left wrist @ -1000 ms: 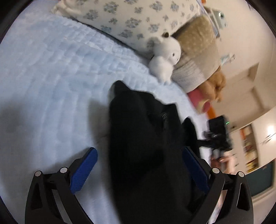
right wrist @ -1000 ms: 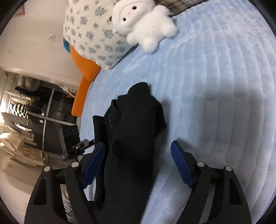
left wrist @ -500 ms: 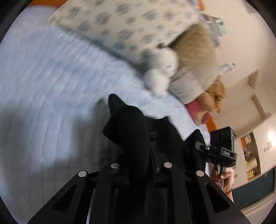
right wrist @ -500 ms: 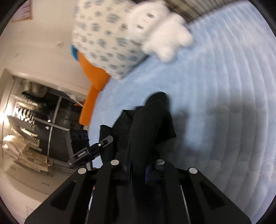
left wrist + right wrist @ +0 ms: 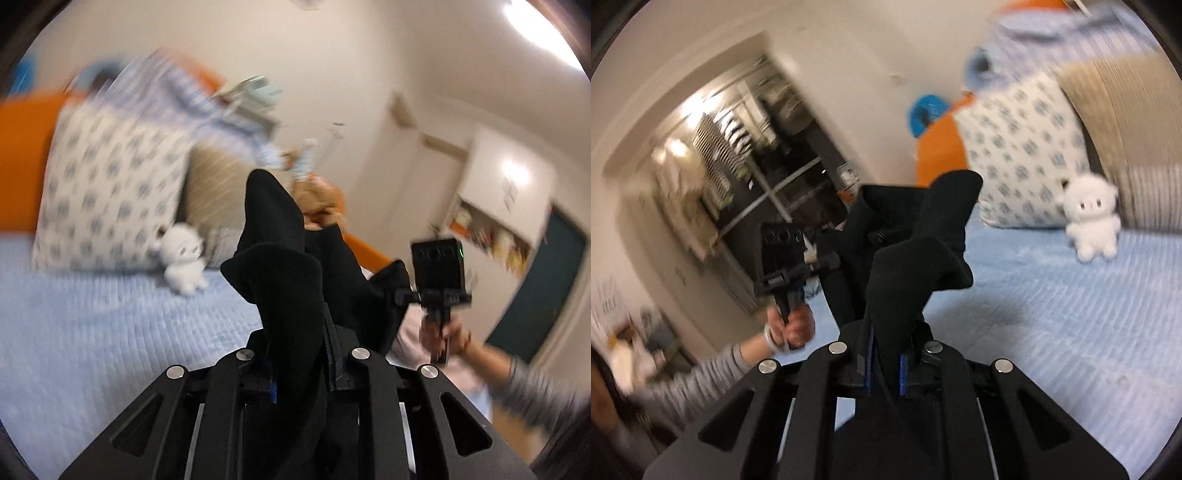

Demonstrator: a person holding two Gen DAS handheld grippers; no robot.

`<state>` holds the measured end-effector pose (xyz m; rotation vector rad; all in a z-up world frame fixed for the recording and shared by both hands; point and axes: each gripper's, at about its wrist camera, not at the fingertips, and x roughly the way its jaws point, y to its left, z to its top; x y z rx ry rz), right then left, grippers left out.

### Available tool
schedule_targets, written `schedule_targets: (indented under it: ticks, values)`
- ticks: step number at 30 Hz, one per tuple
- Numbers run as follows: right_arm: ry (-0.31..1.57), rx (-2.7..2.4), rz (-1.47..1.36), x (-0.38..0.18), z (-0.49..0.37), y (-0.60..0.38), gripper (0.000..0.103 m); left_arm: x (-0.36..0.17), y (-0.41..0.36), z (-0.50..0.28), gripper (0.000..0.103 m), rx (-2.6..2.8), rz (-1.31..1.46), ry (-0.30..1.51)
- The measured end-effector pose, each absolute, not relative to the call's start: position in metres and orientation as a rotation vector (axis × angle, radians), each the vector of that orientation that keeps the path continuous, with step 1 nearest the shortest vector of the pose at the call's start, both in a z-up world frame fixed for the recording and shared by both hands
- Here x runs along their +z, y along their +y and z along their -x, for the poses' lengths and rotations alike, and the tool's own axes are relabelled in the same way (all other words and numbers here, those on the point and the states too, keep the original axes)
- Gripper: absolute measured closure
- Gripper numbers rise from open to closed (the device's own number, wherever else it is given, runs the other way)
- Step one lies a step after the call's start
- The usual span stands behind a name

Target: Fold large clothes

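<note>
Two grippers, one dark garment. Left gripper (image 5: 295, 354) clenched on a bunched fold of the black garment (image 5: 280, 236), cloth pinched between the fingers and rising past them in a peak. Right gripper (image 5: 885, 363) likewise clamped on another fold of the same garment (image 5: 923, 258), blue pads just visible either side of the cloth. Garment held up off the bed (image 5: 92, 332), slung between both grips in the air above the pale blue quilted cover.

Judged step: the lift, taking the piece up by two points to shake it out or spread it before any fold. Next move, by this reading, calls for drawing the two grips apart until the fabric hangs flat, finding which edge is which, then laying it down smooth on a bare stretch of the bed, well short of the white plush toy (image 5: 1093, 221) and the patterned pillow (image 5: 107, 199) at the head.

Hard to make out: heavy motion blur across both views. Kind of garment not clear; only lumps and peaks of black cloth, with what may be a zip or button near the middle in the right wrist view. Lower part of the cloth hidden behind the gripper bodies, so no telling how far it hangs or whether any hem touches the bed. Other hand (image 5: 445, 338) and its sleeve cut off at the frame edge. Room beyond smeared, shelves and door only rough shapes.
</note>
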<state>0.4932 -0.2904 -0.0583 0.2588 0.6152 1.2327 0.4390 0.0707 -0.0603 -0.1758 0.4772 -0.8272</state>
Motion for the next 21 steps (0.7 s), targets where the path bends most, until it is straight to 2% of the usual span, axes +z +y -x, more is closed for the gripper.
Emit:
schedule_targets:
  ticks: [3, 6, 12, 14, 16, 18, 19, 20, 21]
  values:
    - [0.612, 1.226, -0.049, -0.064, -0.434, -0.285, 0.093, -0.067, 0.057, -0.374, 0.077, -0.849, 0.003, 0.404]
    - [0.666, 1.219, 0.112, -0.094, -0.390, -0.268, 0.093, -0.097, 0.045, -0.333, 0.077, -0.834, -0.120, 0.428]
    - [0.795, 1.150, 0.340, -0.186, -0.355, -0.240, 0.093, -0.196, 0.019, -0.269, 0.073, -0.787, -0.472, 0.463]
    - [0.791, 1.120, 0.355, -0.201, -0.355, -0.241, 0.093, -0.234, 0.010, -0.253, 0.068, -0.775, -0.646, 0.474]
    - [0.757, 1.107, 0.358, -0.205, -0.350, -0.244, 0.093, -0.271, 0.005, -0.245, 0.068, -0.779, -0.767, 0.496]
    - [0.726, 1.094, 0.402, -0.210, -0.340, -0.244, 0.092, -0.282, 0.008, -0.241, 0.066, -0.765, -0.756, 0.426]
    - [0.733, 1.100, 0.418, -0.214, -0.336, -0.244, 0.092, -0.283, 0.008, -0.242, 0.061, -0.752, -0.759, 0.416]
    - [0.740, 1.099, 0.437, -0.218, -0.332, -0.243, 0.091, -0.282, 0.008, -0.241, 0.048, -0.730, -0.760, 0.402]
    - [0.741, 1.088, 0.470, -0.223, -0.328, -0.241, 0.086, -0.280, 0.009, -0.240, 0.041, -0.685, -0.760, 0.380]
